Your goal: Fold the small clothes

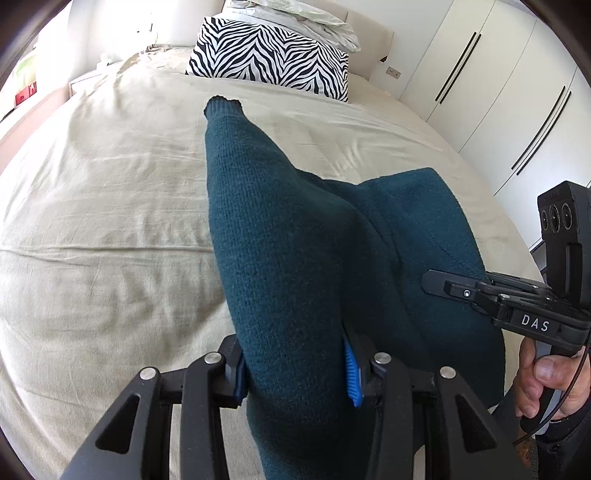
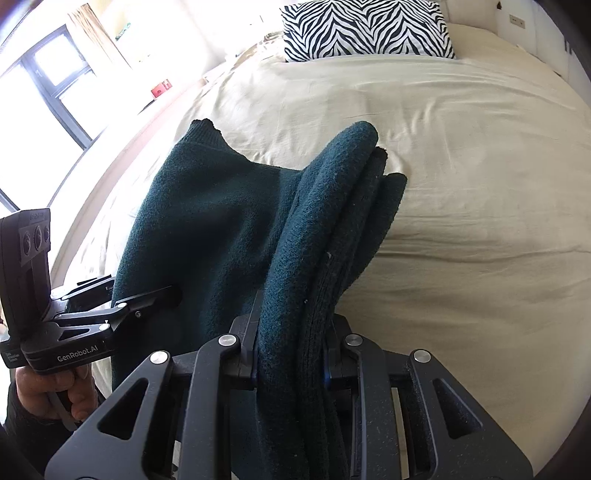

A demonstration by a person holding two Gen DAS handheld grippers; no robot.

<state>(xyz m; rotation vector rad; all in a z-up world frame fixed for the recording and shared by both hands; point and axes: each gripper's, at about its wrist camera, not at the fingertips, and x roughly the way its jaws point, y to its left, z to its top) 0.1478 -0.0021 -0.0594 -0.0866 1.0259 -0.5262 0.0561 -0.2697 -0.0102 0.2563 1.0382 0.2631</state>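
A dark teal knit sweater (image 1: 295, 240) is held up over the beige bed (image 1: 110, 184). My left gripper (image 1: 295, 373) is shut on the sweater; the cloth fills the gap between its blue pads. One sleeve with a ribbed cuff (image 1: 223, 105) points away toward the pillows. My right gripper (image 2: 291, 354) is shut on bunched layers of the same sweater (image 2: 207, 221). The right gripper also shows at the right of the left wrist view (image 1: 436, 284), its fingers pressed into the cloth. The left gripper shows at the left of the right wrist view (image 2: 166, 295).
A zebra-print pillow (image 1: 273, 55) and rumpled white bedding (image 1: 295, 18) lie at the head of the bed. White wardrobe doors (image 1: 517, 92) stand on the right. A bright window (image 2: 48, 74) and a red box (image 2: 161, 88) are on the left.
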